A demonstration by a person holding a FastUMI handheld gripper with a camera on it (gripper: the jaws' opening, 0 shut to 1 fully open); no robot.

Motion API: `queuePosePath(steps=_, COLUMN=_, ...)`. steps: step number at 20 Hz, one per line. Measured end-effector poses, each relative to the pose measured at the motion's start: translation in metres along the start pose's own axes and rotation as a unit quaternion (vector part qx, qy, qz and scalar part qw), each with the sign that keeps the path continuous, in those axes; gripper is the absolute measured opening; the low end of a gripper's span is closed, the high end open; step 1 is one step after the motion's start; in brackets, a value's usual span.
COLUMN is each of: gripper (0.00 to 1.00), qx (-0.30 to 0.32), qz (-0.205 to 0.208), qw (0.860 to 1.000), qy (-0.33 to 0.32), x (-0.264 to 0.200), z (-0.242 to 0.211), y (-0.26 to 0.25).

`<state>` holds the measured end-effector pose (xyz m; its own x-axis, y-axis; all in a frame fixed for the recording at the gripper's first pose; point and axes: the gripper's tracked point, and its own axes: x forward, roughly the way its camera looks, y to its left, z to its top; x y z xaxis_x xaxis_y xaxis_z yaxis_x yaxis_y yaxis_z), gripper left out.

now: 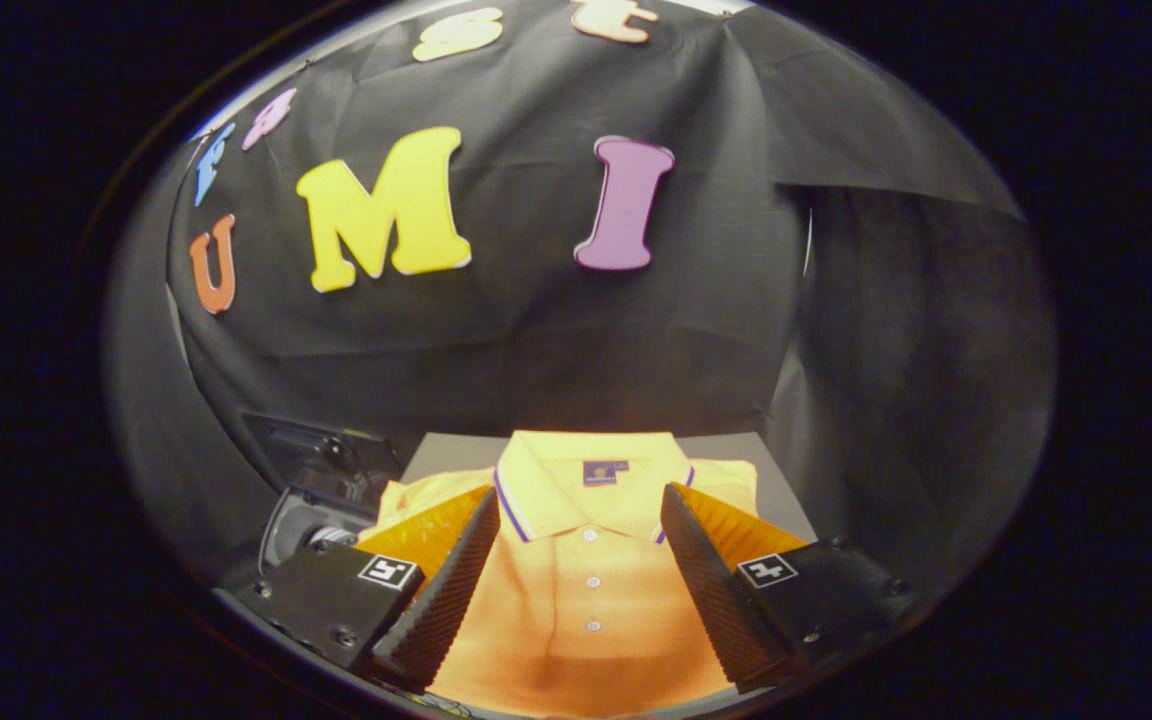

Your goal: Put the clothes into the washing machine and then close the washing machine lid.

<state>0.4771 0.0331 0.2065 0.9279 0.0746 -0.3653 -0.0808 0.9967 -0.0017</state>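
A folded yellow polo shirt (586, 560) lies flat on a grey table (786, 500), collar toward the booth wall, its button placket running between my fingers. My gripper (581, 500) hovers above it, open, one finger on each side of the collar and neither pressing the cloth. To the left of the shirt, beyond my left finger, stands the washing machine (311, 500): a dark body with its lid raised and part of a round grey rim showing.
The black cloth wall rises right behind the table and wraps round on the right. The grey tabletop shows as a narrow strip behind and to the right of the shirt.
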Motion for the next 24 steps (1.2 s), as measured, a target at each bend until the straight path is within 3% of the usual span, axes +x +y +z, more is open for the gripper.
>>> queuePosePath(steps=7, gripper=1.00, qx=0.010, qz=-0.011, qw=0.993, qy=0.119, x=0.040, z=-0.057, y=-0.008)
queuePosePath(steps=11, gripper=0.99, qx=-0.026, qz=-0.021, qw=0.989, qy=0.142, x=0.041, z=-0.058, y=-0.009)
queuePosePath(steps=20, gripper=0.95, qx=0.010, qz=-0.027, qw=0.991, qy=0.129, x=0.044, z=-0.056, y=-0.011)
queuePosePath(steps=22, gripper=0.82, qx=0.010, qz=-0.033, qw=0.994, qy=0.108, x=0.046, z=-0.053, y=-0.020)
queuePosePath(steps=24, gripper=0.51, qx=0.013, qz=-0.033, qw=0.995, qy=0.090, x=0.052, z=-0.052, y=-0.024)
